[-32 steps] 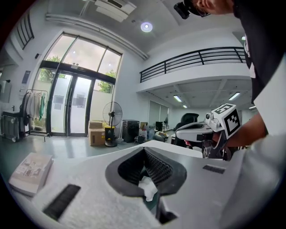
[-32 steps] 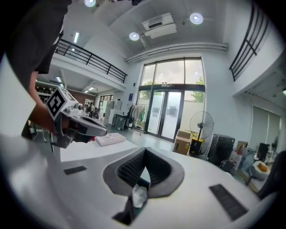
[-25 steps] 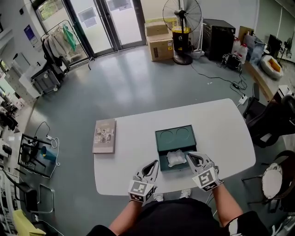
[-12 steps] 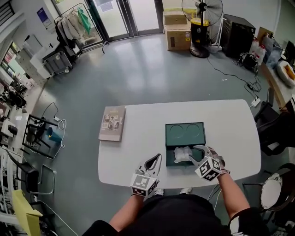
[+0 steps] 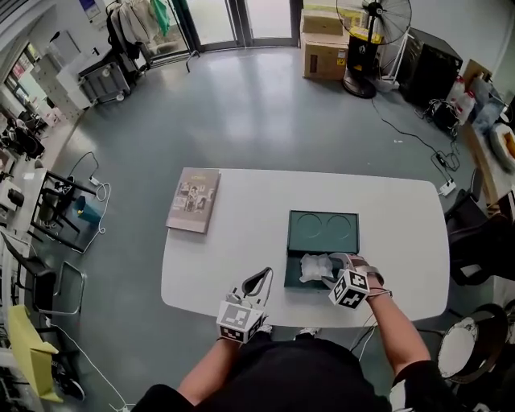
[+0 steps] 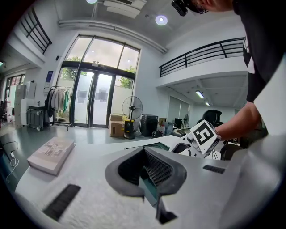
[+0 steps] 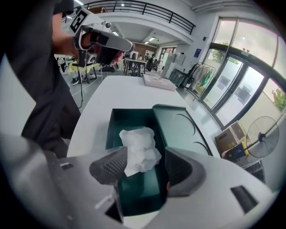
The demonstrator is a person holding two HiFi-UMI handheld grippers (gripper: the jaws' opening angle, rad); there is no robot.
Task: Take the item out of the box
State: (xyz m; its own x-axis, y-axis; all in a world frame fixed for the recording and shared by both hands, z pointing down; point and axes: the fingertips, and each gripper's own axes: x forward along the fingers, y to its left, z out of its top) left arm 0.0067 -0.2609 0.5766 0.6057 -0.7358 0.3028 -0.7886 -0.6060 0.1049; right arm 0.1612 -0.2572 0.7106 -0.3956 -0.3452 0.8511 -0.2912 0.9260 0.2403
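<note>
A dark green box lies open on the white table, its lid folded flat on the far side. A crumpled white wrapped item rests in the near tray, also clear in the right gripper view as a white bundle. My right gripper reaches into the tray from the right; its jaws are opening, and the item sits between the pads without being pinched. My left gripper hovers near the table's front edge left of the box, its fingertips meeting on nothing.
A book lies at the table's far left corner. A black chair stands off the right end. Cardboard boxes and a floor fan stand far behind on the grey floor.
The right gripper's jaws have spread from shut to wide apart around the white item and moved slightly further over the tray. The left gripper stays near the front edge.
</note>
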